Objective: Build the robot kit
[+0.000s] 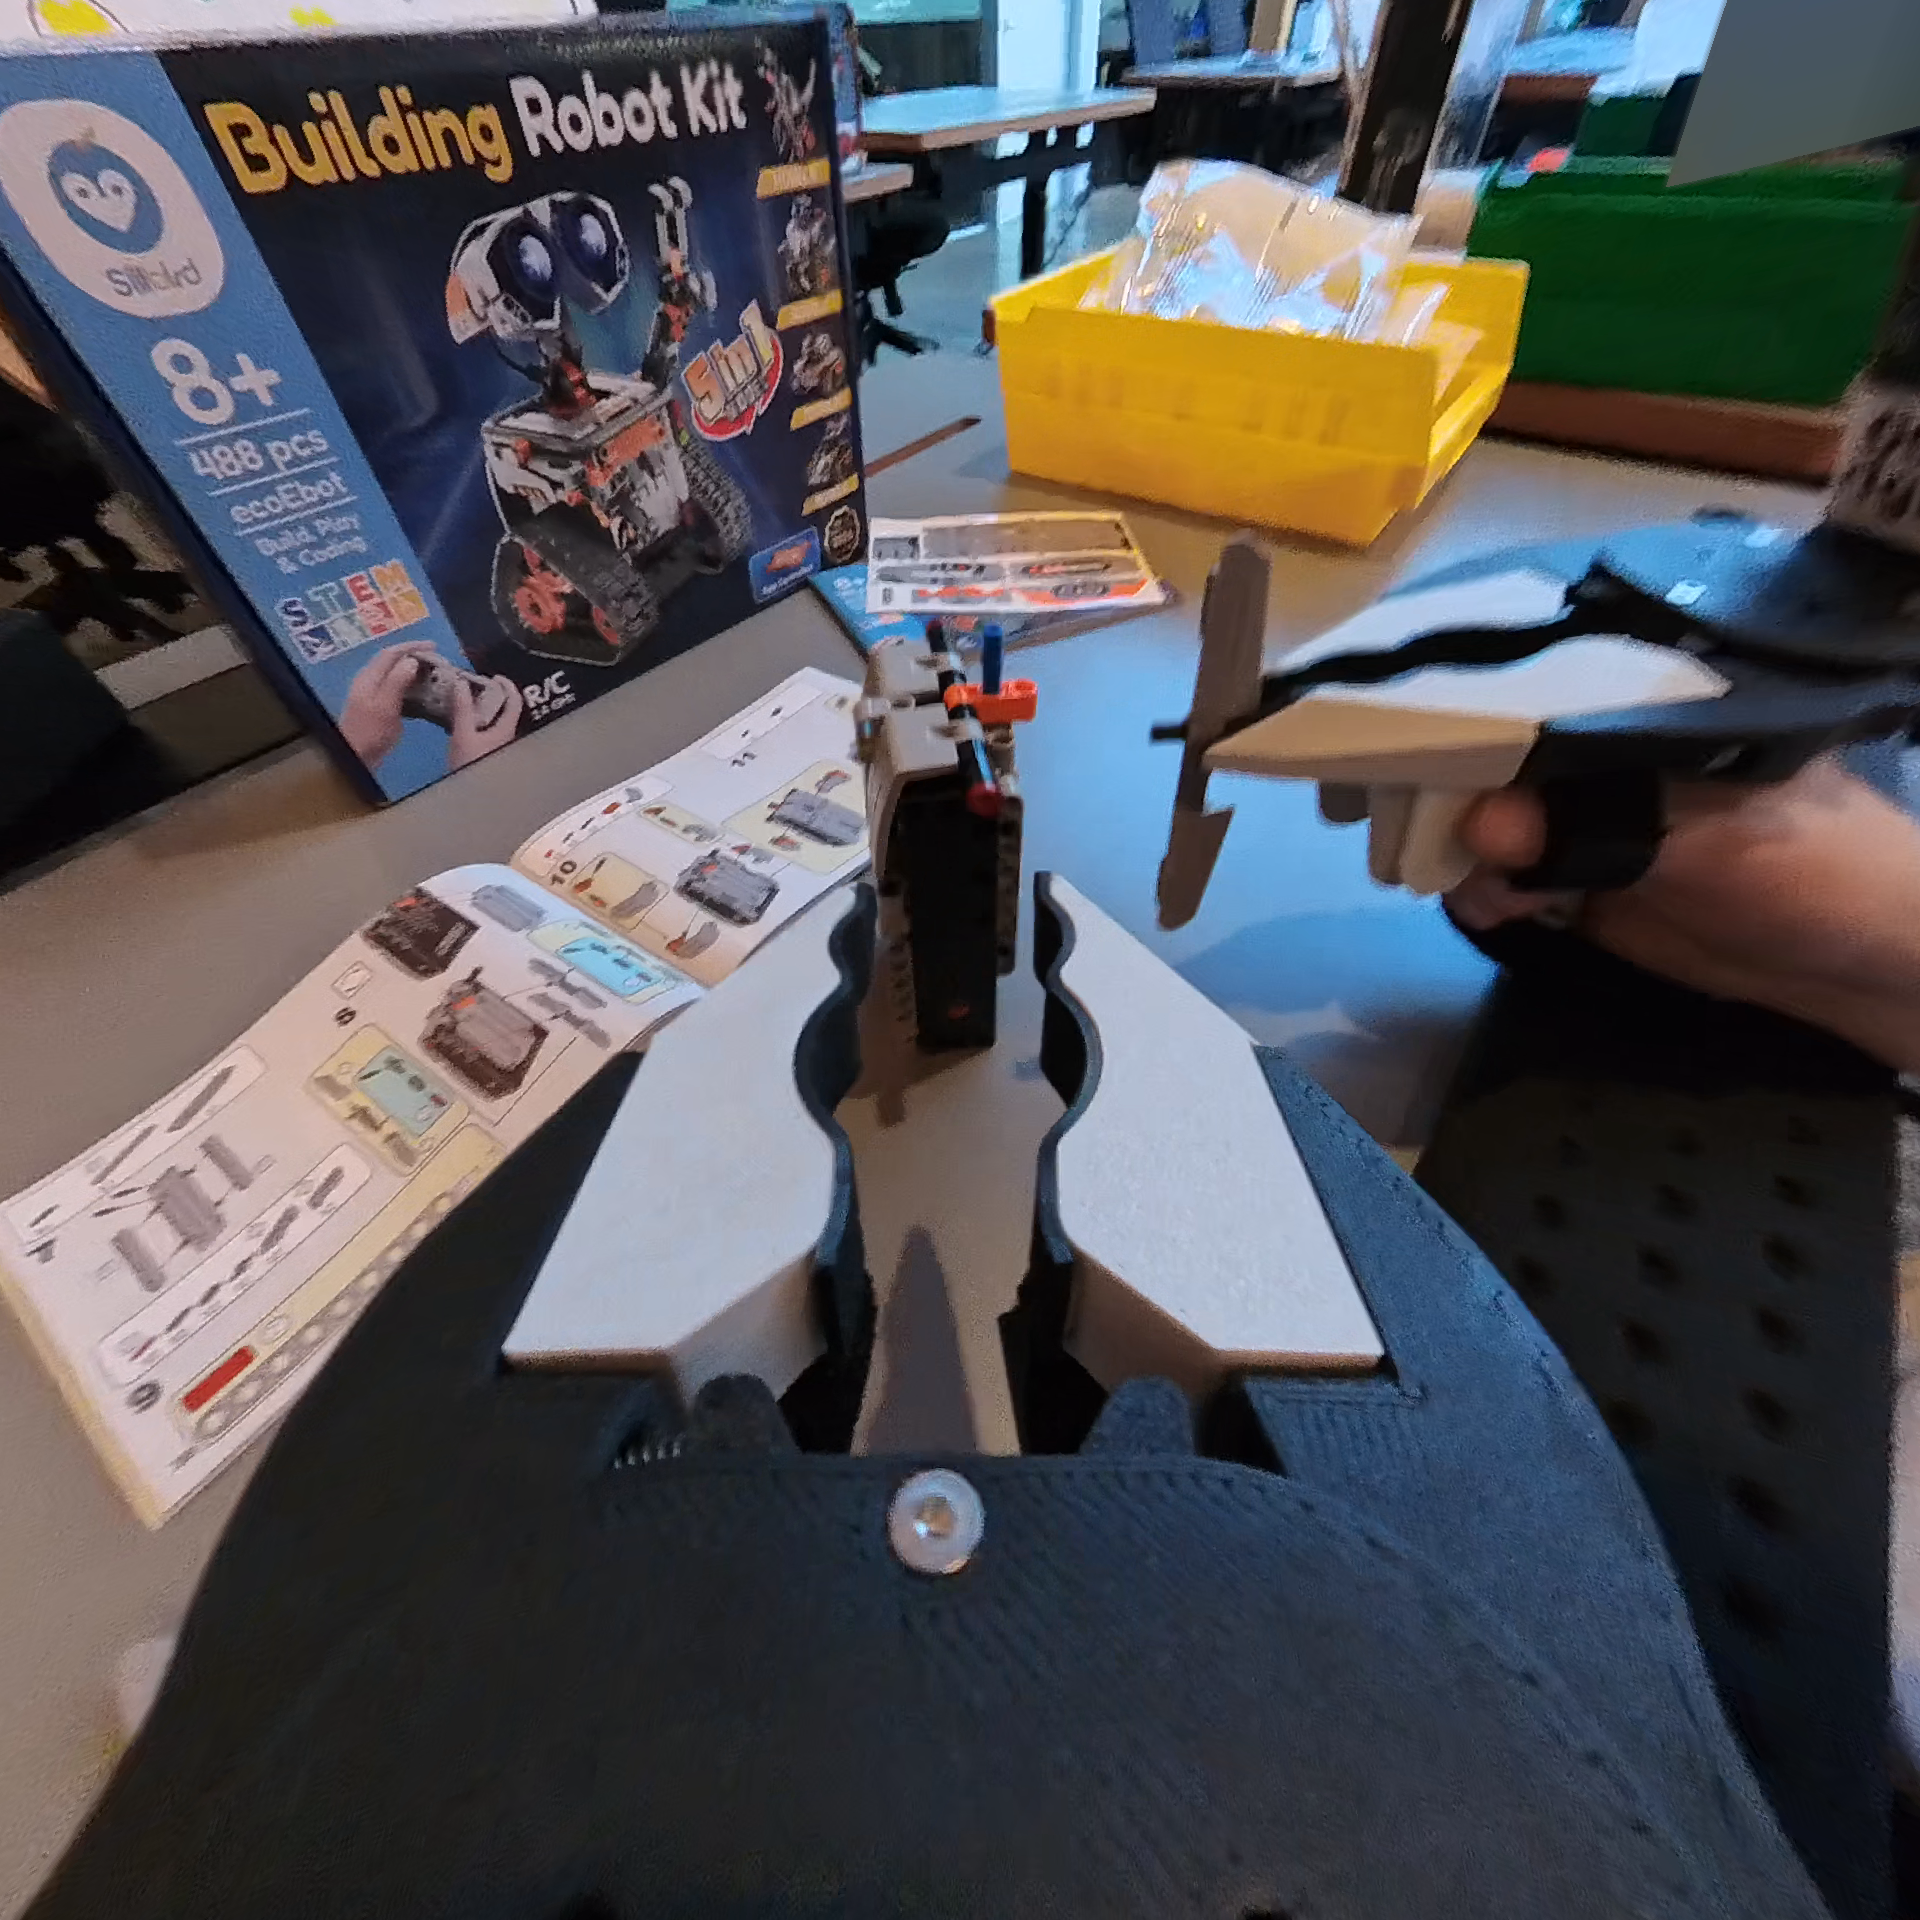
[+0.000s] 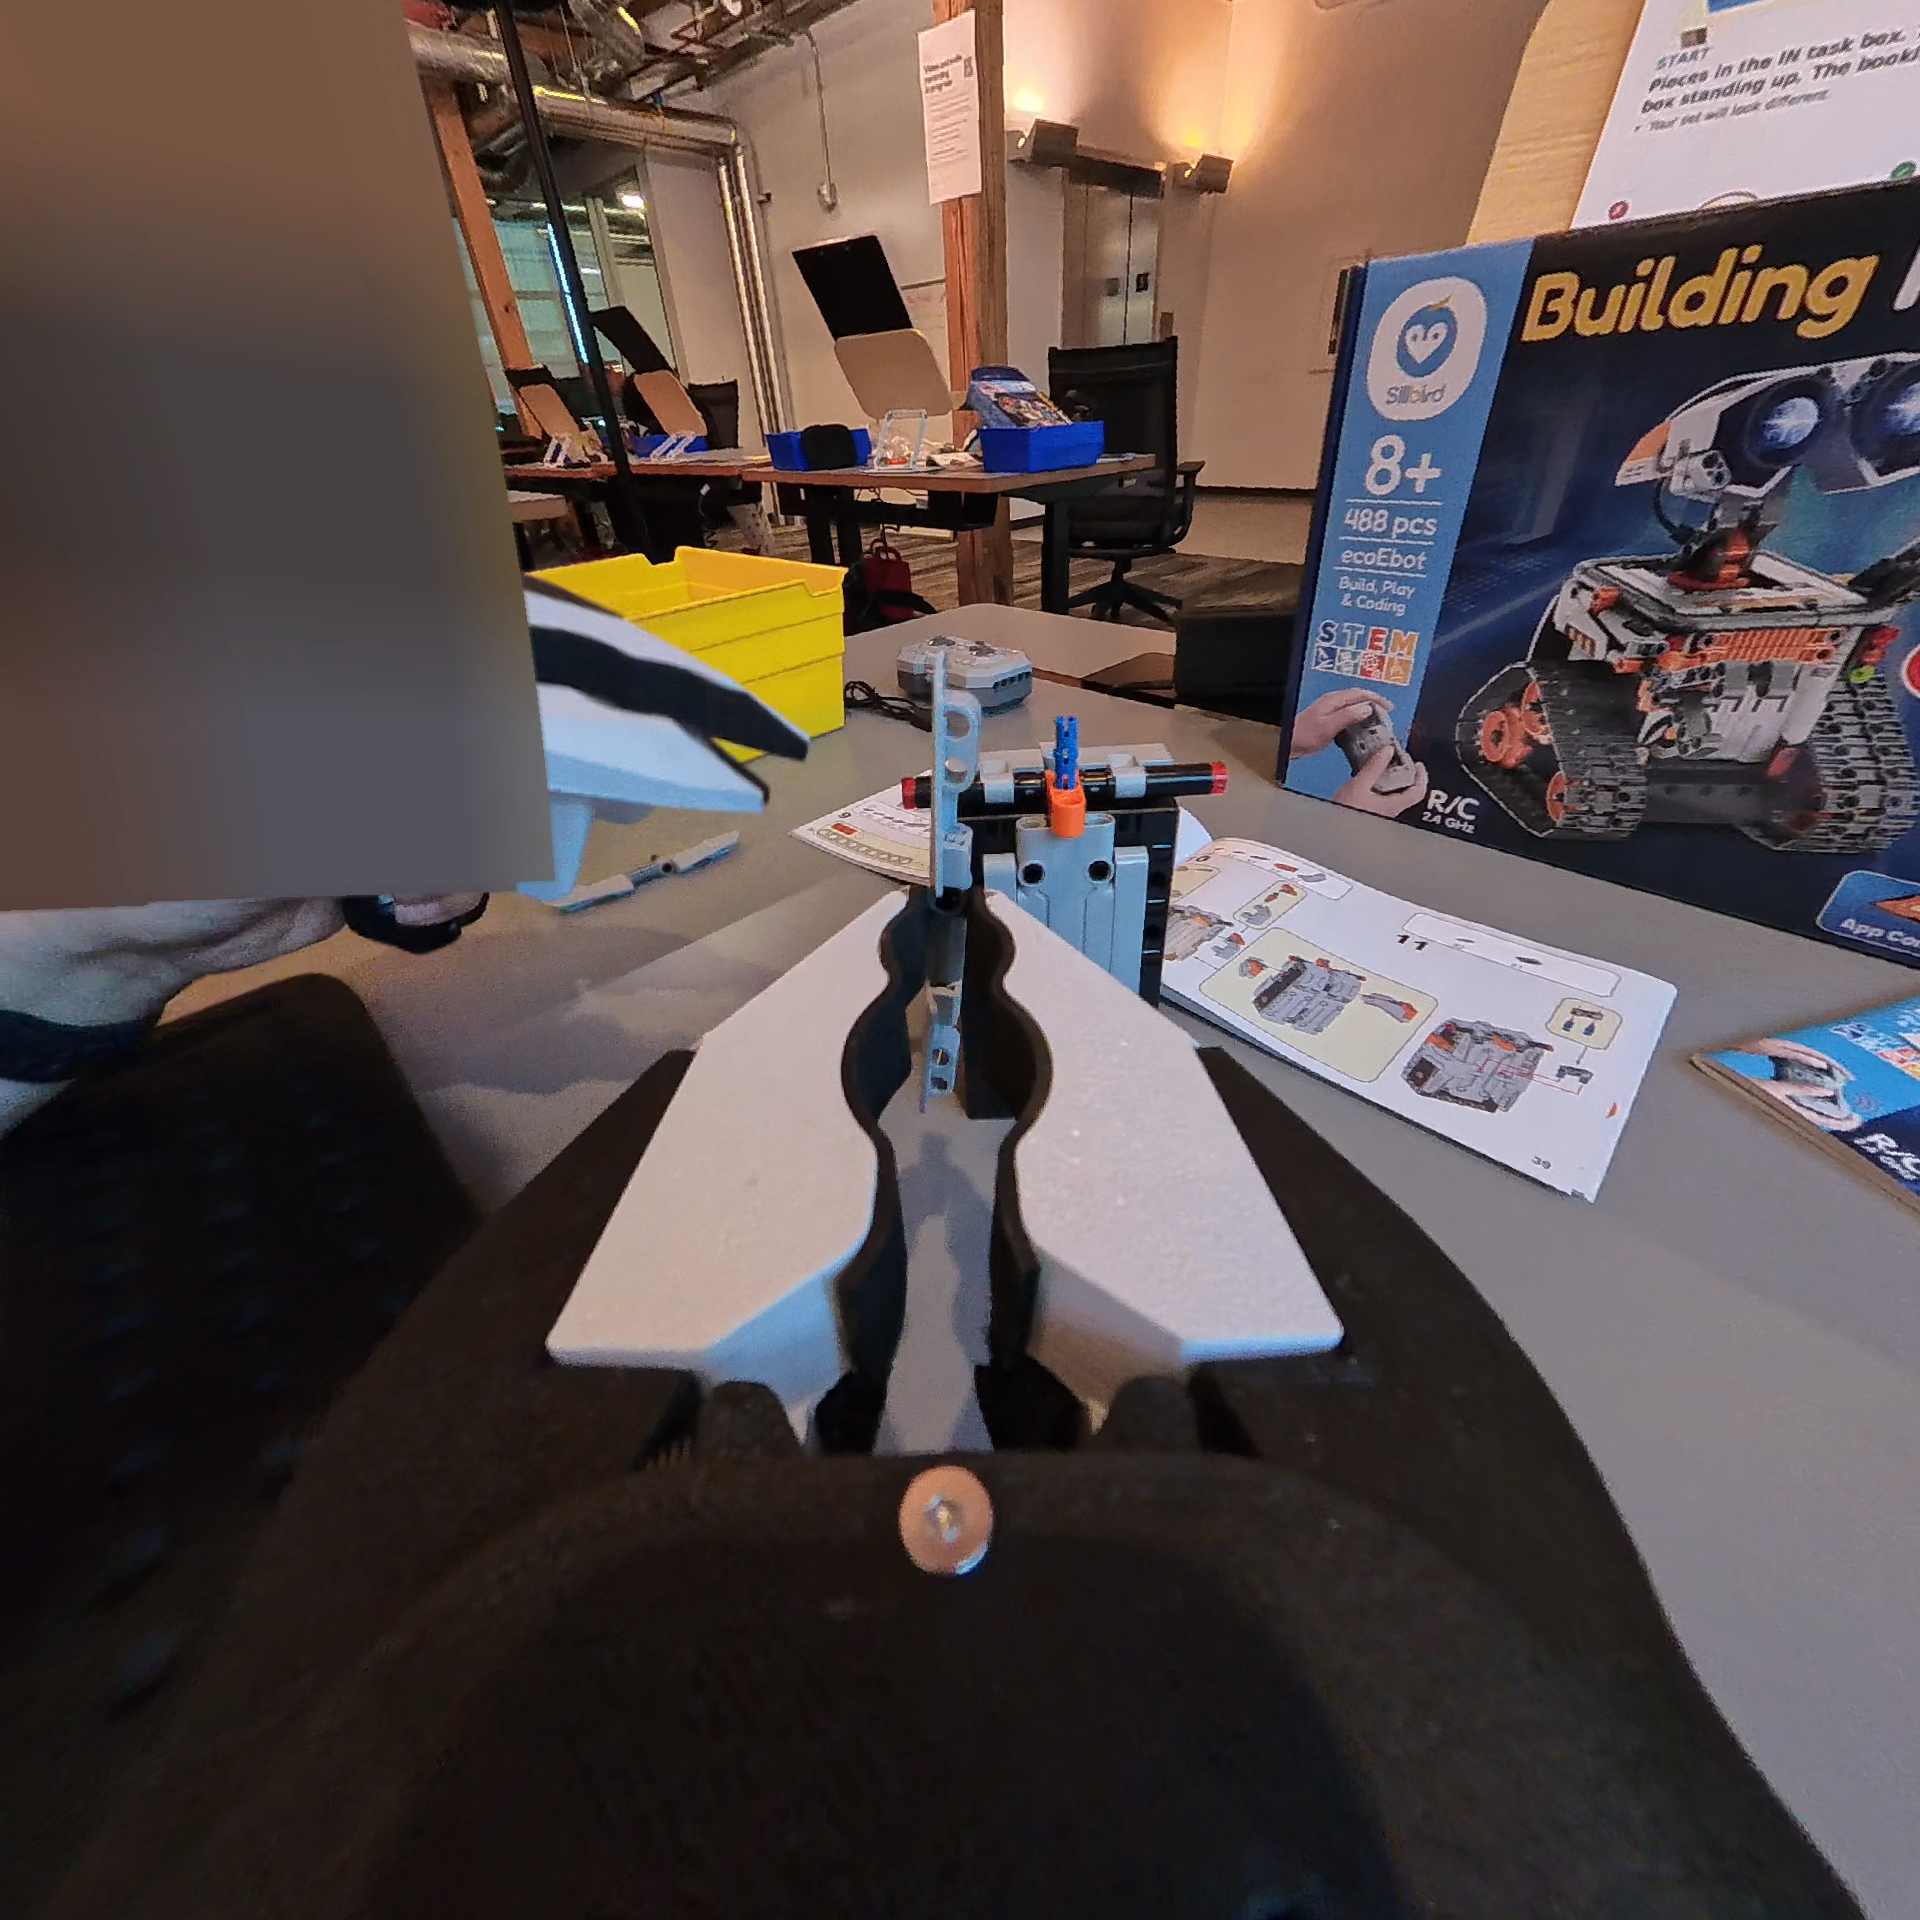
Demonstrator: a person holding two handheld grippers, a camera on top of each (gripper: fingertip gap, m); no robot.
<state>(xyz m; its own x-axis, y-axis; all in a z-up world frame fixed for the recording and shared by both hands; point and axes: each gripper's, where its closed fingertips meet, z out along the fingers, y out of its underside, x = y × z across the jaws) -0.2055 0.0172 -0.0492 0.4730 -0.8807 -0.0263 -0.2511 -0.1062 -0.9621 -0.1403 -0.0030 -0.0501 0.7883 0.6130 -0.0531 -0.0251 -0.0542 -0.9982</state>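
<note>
Grey beam in my right fingers, block assembly between my left.

My right gripper [image 2: 951, 935] pinched a long grey beam [image 1: 1210, 727] upright, just right of the block assembly [image 1: 940, 831], which stood on the counter [image 1: 1299, 935]. My left gripper [image 1: 951, 914] sat narrowly parted around its base, seemingly not clamping. A yellow bin [image 1: 1226, 416] behind held clear bags [image 1: 1268, 249].

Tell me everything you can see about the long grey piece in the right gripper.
The long grey beam is a thin, flat, plastic-looking strip with round holes and a stepped lower end. It stands roughly upright, pinched near its middle by the right gripper, clear of the table, just beside the block assembly.
</note>
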